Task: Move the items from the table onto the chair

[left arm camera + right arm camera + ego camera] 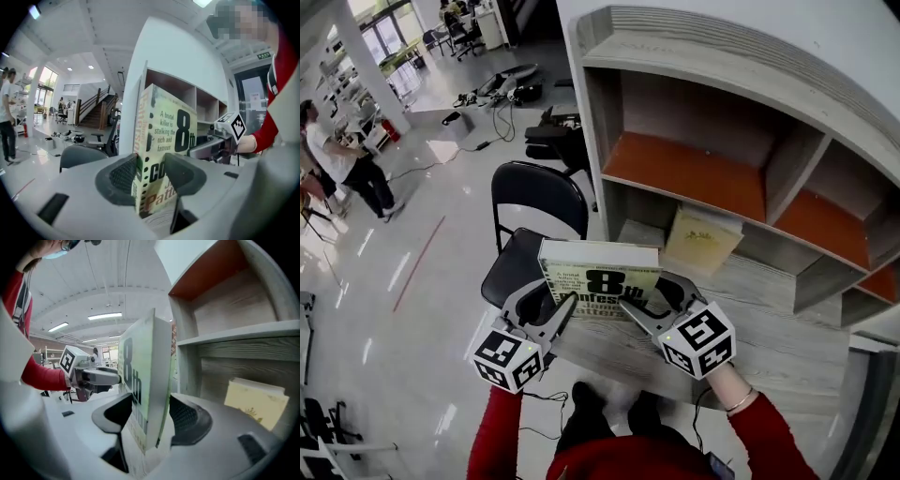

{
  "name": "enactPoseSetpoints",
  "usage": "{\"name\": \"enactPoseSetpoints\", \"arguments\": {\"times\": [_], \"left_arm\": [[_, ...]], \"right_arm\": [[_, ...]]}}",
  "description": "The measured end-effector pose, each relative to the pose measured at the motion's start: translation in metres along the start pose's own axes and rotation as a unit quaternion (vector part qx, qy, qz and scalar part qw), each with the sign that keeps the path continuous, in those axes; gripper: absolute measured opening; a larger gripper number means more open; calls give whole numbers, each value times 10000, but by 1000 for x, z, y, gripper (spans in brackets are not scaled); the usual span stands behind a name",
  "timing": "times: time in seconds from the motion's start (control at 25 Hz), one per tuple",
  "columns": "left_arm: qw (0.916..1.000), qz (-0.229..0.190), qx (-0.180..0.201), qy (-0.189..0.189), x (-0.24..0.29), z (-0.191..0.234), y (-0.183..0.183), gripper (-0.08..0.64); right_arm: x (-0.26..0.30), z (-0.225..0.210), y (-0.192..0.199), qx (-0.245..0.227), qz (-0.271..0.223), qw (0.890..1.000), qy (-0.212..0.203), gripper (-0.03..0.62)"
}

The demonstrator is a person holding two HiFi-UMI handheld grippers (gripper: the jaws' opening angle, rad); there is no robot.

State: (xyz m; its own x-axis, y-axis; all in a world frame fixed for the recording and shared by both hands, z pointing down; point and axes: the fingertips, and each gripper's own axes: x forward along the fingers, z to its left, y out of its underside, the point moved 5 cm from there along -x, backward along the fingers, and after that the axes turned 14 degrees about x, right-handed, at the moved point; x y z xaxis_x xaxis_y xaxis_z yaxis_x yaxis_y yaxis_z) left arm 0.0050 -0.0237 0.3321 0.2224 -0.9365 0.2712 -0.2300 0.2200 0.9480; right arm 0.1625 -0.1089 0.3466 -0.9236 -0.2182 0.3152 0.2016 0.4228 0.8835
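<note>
Head view shows one book (600,274) held from both sides at the table (769,328) edge, just beside the black chair (539,202). Left gripper (569,307) has its jaws pressed on the book's left side. Right gripper (626,307) has its jaws closed on the right side. Another, yellowish book (703,239) lies under the shelf (694,112).
</note>
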Motion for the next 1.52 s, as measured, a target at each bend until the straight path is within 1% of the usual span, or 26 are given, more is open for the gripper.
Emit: {"name": "enactPoseSetpoints", "arguments": {"times": [0.12, 0.24, 0.32, 0.52, 0.68, 0.8, 0.96, 1.16, 1.28, 1.36, 1.52], "left_arm": [[9997, -10, -22, -240, -33, 27, 9, 199], [9995, 9, -57, -295, -82, 55, 14, 199], [9995, 36, -90, -308, -109, 82, 27, 199], [9995, 262, -122, -143, -145, 162, 80, 199], [9988, 418, -262, 18, -162, 202, 107, 199], [9978, 495, -421, 105, -153, 227, 129, 199], [9962, 602, -613, 172, -122, 264, 153, 199], [9935, 814, -699, 379, -94, 296, 176, 199], [9913, 957, -683, 593, -69, 310, 194, 199], [9889, 1074, -676, 778, -50, 320, 212, 199], [9800, 1361, -843, 1186, -29, 324, 259, 199]], "right_arm": [[31, 31, -3, 33, 82, 9998, -188, 262], [55, 81, -6, 78, 116, 9996, -241, 262], [83, 111, -3, 137, 120, 9996, -236, 262], [173, 156, 20, 555, 125, 9982, -161, 264], [217, 181, 31, 796, 281, 9964, -18, 264], [247, 176, 38, 1023, 380, 9940, 74, 264], [290, 151, 40, 1268, 376, 9912, 86, 264], [329, 130, 44, 1508, 559, 9866, 270, 264], [349, 110, 55, 1789, 645, 9807, 458, 264], [364, 97, 67, 1975, 694, 9759, 621, 264], [385, 85, 107, 2385, 828, 9628, 960, 264]]}}
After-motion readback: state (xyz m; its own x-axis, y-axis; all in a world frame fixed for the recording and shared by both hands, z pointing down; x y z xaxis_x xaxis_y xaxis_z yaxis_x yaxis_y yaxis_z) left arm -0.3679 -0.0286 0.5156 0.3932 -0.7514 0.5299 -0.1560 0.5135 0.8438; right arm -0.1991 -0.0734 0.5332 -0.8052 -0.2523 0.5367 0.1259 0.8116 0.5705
